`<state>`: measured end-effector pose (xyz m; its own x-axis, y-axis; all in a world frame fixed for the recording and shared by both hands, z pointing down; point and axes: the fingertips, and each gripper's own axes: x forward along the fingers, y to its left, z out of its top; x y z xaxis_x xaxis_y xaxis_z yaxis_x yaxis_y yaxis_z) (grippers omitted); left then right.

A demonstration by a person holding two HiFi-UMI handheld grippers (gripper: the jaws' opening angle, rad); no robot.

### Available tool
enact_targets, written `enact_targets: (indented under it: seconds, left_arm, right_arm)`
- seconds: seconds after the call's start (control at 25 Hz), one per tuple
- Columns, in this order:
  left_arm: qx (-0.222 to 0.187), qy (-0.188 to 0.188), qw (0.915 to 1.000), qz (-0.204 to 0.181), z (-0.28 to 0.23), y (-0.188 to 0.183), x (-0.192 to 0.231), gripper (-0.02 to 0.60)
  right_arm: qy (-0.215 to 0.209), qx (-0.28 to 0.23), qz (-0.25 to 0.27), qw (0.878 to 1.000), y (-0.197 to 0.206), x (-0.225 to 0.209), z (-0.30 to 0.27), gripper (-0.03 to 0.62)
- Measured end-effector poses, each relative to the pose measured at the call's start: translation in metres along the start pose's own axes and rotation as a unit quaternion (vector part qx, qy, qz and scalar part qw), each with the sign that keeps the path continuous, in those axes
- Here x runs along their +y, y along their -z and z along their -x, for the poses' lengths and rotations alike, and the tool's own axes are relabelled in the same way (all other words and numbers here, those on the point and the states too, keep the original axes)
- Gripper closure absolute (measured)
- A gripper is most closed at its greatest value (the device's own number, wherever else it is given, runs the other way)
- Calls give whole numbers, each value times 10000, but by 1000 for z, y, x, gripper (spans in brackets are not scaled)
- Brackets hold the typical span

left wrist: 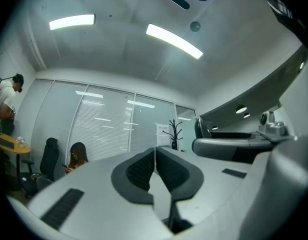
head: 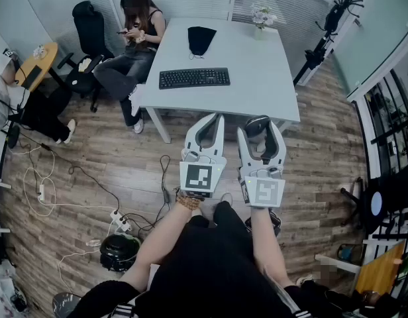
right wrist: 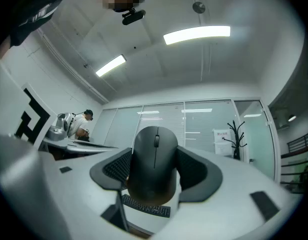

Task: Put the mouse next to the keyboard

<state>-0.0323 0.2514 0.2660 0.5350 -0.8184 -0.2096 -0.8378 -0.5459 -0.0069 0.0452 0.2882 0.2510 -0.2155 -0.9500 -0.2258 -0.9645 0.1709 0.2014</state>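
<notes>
Here, the right gripper (head: 260, 131) clamps the black mouse (right wrist: 154, 159) between its jaws, in the air by the white table's (head: 257, 85) near edge, well apart from the keyboard (head: 194, 78). The left gripper (left wrist: 155, 156) is clenched, empty. A small vase (head: 259, 32) holds flowers (head: 261, 15).

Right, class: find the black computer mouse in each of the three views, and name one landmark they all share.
Head view: the black computer mouse sits in the right gripper, just right of centre.
Left gripper view: probably the dark shape right of centre, though this is uncertain.
Right gripper view: dead centre, clamped between the jaws.
Shared landmark: the black coat stand.
</notes>
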Motion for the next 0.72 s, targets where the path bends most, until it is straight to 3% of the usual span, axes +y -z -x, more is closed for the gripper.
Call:
enact_targets:
  seconds: [0.2,0.72]
  left_arm:
    - [144,23,9999,46,-2,-12,2,569]
    - [246,-194,9994,-178,-42,2,7,569]
  right_arm:
    - [-82,-64,-218,9997,0,2,-3,312]
    - [66,135,-146,9998,26,-31,-45,312]
